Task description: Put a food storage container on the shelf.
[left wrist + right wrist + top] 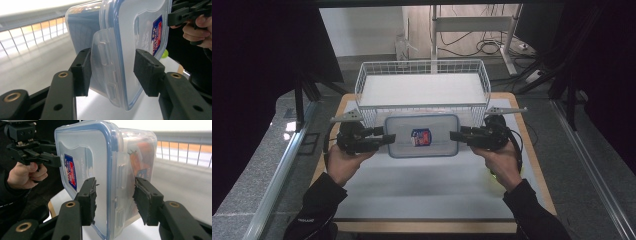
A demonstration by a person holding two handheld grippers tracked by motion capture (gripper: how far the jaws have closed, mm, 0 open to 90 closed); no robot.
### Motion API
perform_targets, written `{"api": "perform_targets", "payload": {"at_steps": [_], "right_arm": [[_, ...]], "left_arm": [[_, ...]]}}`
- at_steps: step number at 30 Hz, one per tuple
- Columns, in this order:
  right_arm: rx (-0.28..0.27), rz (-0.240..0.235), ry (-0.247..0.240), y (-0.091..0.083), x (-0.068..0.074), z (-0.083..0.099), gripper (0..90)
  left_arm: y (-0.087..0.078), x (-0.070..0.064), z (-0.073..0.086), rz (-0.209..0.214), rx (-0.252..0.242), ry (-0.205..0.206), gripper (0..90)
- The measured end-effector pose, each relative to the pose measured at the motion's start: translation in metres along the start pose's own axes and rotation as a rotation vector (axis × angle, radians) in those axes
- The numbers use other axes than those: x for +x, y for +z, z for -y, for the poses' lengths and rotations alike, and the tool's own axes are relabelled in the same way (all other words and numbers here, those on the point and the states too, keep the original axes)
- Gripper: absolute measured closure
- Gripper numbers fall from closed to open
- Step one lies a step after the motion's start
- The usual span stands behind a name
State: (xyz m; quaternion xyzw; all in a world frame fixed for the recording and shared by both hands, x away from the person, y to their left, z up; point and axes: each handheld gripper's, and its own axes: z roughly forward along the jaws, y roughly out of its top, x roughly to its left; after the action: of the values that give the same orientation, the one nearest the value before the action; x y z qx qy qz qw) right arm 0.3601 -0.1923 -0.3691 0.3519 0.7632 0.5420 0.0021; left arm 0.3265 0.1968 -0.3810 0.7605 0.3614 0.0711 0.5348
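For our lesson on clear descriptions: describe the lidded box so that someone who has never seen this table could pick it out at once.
Find the white wire basket at the table's far side. Directly in front of it, between the left tongs and right tongs, is the box. It alone is clear plastic, with a blue-rimmed lid and a small red-and-blue sticker.

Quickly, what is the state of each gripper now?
Left gripper: open around the left end latch of the lidded plastic container.
Right gripper: open around its right end latch.
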Motion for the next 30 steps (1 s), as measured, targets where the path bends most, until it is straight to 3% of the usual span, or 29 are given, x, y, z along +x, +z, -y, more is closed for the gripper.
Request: {"api": "perform_targets", "payload": {"at_steps": [30], "right_arm": [[-0.051, -0.005, -0.001, 0.022, -0.016, -0.101, 52.7]], "left_arm": [[-0.015, 0.044, -0.087, -0.027, -0.047, -0.001, 49.5]]}}
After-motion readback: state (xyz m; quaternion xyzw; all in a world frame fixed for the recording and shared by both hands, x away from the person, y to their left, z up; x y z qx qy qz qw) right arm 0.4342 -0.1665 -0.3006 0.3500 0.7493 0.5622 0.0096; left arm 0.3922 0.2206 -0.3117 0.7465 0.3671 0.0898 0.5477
